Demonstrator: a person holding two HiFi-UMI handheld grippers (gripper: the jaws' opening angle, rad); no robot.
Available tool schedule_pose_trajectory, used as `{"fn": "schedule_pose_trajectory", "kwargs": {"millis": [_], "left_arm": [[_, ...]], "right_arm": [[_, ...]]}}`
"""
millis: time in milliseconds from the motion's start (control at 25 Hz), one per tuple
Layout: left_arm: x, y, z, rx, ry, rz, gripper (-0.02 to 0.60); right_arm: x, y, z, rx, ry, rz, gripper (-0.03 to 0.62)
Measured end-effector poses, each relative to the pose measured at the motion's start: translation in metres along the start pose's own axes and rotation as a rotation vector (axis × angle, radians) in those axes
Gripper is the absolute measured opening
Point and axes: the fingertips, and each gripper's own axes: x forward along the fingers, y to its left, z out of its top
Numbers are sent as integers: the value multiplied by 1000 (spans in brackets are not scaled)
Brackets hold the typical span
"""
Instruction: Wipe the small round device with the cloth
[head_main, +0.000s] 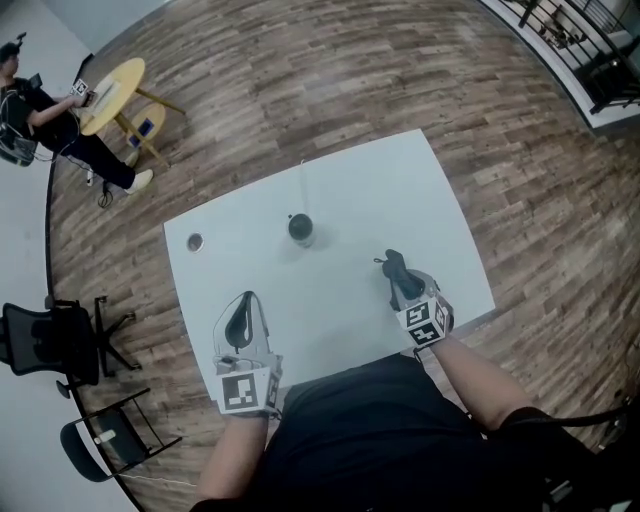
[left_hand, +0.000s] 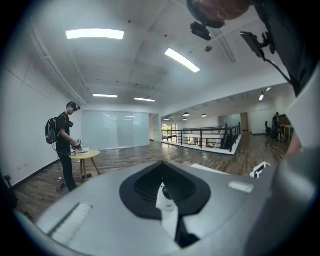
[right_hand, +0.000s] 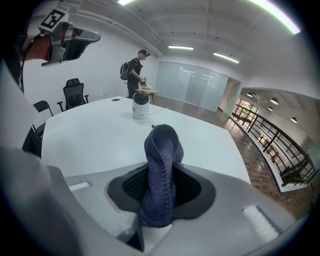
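1. So, the right gripper (head_main: 398, 272) is pinching the cloth (right_hand: 161, 170), well short of the device (head_main: 301, 229) and to its right. Only a bunched fold sticks out, so the wipe might end up as jaw tips scraping instead of fabric.
2. Device stands upright on the table (head_main: 350, 180) with nothing steadying it. A sideways push could tip or skid it.
3. Left gripper (head_main: 244, 300), pressed together and empty, hangs short of the device on its left, probably too far to brace it.

One cloth (head_main: 396, 266), one round device (head_main: 301, 229), one table (head_main: 380, 190) and two tongs (head_main: 247, 298) (head_main: 401, 287).
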Motion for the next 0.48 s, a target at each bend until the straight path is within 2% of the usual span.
{"fn": "schedule_pose_trajectory", "kwargs": {"millis": [200, 320, 480], "left_arm": [[-3, 15, 3, 2, -4, 37, 5], [-5, 19, 1, 3, -19, 31, 5], [-4, 20, 1, -7, -29, 37, 5]], "right_arm": [[11, 4, -19, 10, 57, 39, 112], [16, 8, -33, 37, 103, 69, 114], [20, 5, -34, 70, 104, 80, 124]]}}
